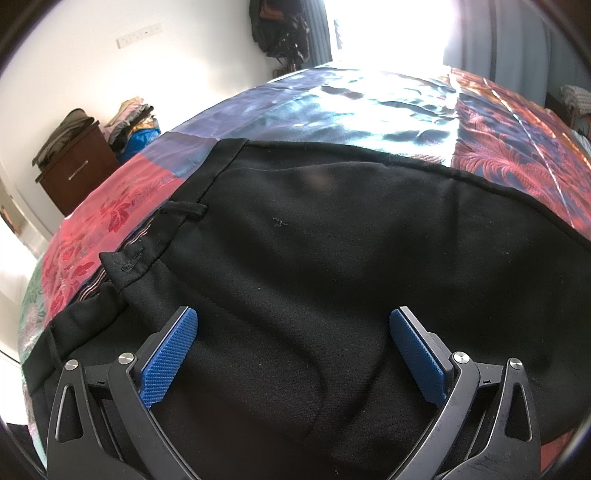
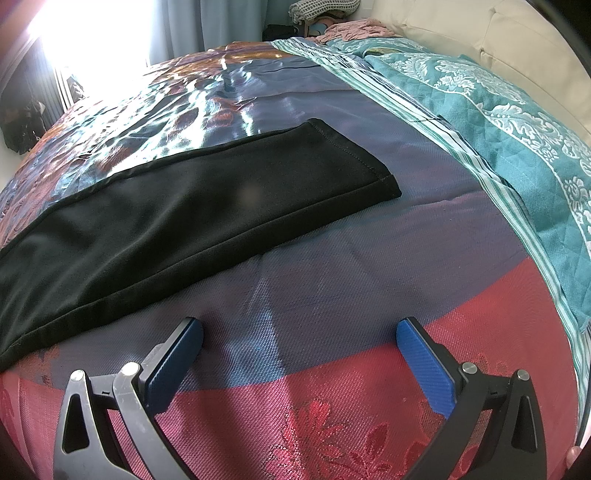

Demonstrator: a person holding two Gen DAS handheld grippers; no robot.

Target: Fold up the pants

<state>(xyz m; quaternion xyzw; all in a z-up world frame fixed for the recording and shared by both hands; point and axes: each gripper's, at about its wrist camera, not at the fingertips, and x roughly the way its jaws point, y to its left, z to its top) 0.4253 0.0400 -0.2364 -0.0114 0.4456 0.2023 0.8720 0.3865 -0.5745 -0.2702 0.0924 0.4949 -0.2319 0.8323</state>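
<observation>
Black pants (image 1: 332, 240) lie flat on a shiny patchwork bedspread (image 1: 351, 99). The left wrist view looks down on their waist end, with the waistband corner (image 1: 122, 266) and a belt loop (image 1: 184, 210) at the left. My left gripper (image 1: 293, 317) hovers open over this black cloth, nothing between its blue pads (image 1: 170, 354). In the right wrist view the pants' leg (image 2: 184, 210) runs across the bedspread (image 2: 332, 280) to a stitched hem (image 2: 354, 155). My right gripper (image 2: 299, 328) is open above bare bedspread, nearer than the leg and apart from it.
A teal quilted blanket (image 2: 498, 122) and striped sheet edge (image 2: 424, 122) lie along the right of the bed. A cream headboard (image 2: 480, 29) stands behind. A brown cabinet (image 1: 77, 170) with piled clothes stands by the wall, left of the bed. Bright window glare fills the far side.
</observation>
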